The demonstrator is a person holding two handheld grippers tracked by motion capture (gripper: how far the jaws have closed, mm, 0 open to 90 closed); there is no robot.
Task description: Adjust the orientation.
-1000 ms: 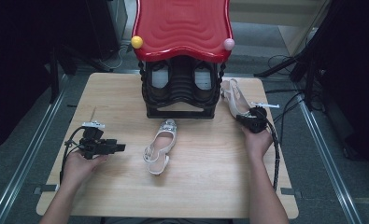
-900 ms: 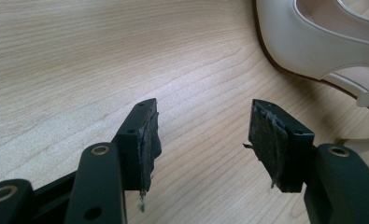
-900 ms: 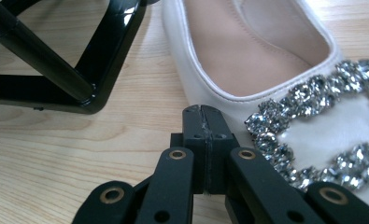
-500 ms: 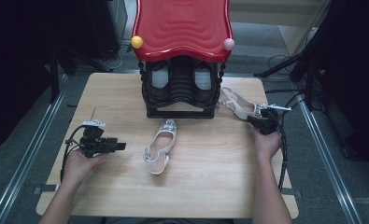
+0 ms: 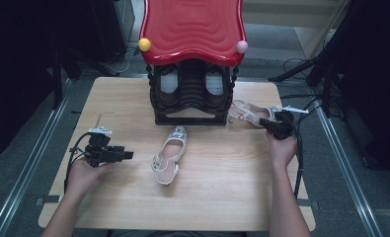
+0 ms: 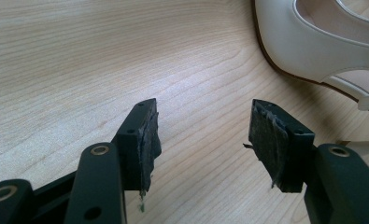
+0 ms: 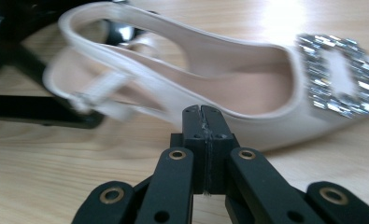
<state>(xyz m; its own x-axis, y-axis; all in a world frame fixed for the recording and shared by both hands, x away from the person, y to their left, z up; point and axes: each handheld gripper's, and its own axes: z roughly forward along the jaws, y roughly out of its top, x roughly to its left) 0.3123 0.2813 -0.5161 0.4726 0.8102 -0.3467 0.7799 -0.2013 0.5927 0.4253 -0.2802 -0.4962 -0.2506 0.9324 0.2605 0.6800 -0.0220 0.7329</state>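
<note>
Motion blur smears the sandal (image 7: pixel 182 88) strap behind the closed right gripper (image 7: pixel 204 122).

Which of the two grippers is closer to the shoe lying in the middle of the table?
Left. The left gripper sits just beside the middle shoe, apart from it; the right gripper is farther off by the other shoe.

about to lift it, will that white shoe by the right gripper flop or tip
The shoe looks light. Its thin heel strap would likely flop. The jewelled buckle may weigh down the toe, so pinched at its side edge by the right gripper it may tilt.
</note>
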